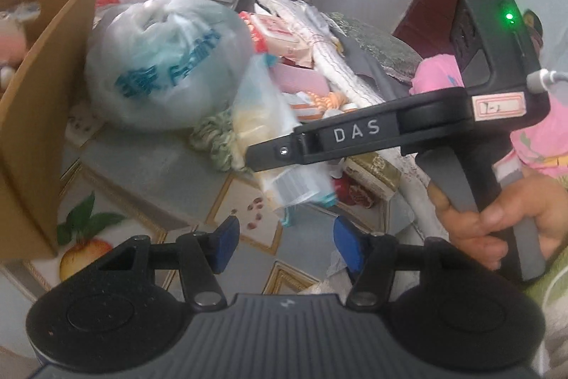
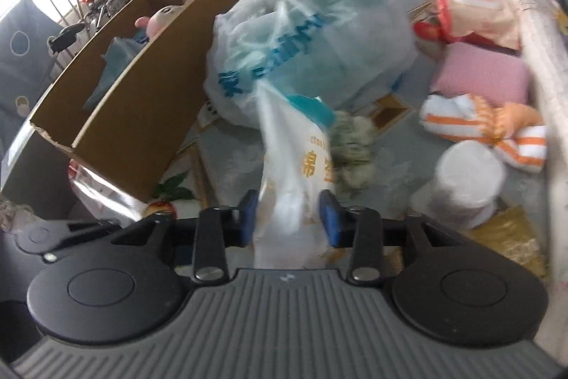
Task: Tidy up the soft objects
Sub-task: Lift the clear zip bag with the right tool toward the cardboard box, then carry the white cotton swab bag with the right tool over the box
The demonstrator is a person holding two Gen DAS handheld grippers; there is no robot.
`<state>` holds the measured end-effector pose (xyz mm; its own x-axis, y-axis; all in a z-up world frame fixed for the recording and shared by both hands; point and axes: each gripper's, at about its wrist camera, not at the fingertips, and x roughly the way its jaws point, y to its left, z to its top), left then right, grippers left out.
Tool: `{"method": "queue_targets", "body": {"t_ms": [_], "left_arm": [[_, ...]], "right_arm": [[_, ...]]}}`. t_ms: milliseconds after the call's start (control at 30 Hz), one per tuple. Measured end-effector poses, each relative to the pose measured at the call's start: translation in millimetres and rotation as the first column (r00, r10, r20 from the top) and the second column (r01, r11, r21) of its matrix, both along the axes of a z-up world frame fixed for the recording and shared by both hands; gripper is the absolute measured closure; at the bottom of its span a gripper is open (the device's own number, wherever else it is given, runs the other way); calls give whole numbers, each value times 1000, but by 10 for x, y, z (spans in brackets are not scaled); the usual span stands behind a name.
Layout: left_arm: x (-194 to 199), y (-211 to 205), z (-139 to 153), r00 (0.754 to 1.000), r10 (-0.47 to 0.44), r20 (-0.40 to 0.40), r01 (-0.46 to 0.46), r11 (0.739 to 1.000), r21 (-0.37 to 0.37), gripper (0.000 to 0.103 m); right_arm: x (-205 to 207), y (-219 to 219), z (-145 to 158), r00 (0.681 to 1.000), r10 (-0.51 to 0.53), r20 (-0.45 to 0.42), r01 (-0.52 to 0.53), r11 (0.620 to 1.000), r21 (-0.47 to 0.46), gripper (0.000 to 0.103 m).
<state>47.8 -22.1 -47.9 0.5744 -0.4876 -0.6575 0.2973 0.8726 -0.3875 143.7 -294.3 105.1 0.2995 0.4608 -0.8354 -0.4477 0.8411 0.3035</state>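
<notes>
The clearest writing here is on my right gripper [image 1: 255, 158] as seen from my left wrist: white capitals "DAS" along its black arm, and a small red-bordered sticker with a handwritten mark too small to read. My right hand [image 1: 497, 219] grips the handle below.

Between my right fingers [image 2: 248, 219] hangs a small clear plastic packet [image 2: 294, 166] — thin, crinkled, pale yellow inside, with yellow characters printed down it and a teal strip at the top. My right jaws stand partly apart with the packet filling the gap; motion blur hides whether the pads actually press on it, so I cannot tell if I have a grip.

My left gripper [image 1: 284, 240] stands open about halfway, blue pads holding nothing, above the patterned tablecloth [image 1: 149, 173].

Just behind the packet sits a big translucent bag [image 2: 312, 41], knotted at the top, with large blue characters across it, blurred. Beside it lies a knitted green bundle [image 2: 351, 148]. A cardboard box [image 2: 142, 102] stands to the left with a pink plush toy [image 2: 159, 20] inside. To the right — a red-and-white tissue pack [image 2: 468, 6], a pink cushion [image 2: 482, 77] and an orange-striped towel [image 2: 486, 126].
</notes>
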Motion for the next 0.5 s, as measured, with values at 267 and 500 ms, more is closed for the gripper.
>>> {"method": "queue_targets", "body": {"t_ms": [267,500], "left_arm": [[39,149,-71,1000,29,12,-29,1000,11,35],[258,247,-225,996,86,-19,-86,996,36,35]], "right_arm": [[-5,-35,-12,999,-40,-26,43,987,155,36],[16,-457,-203,978,-193,-85,209,942,264,36]]}}
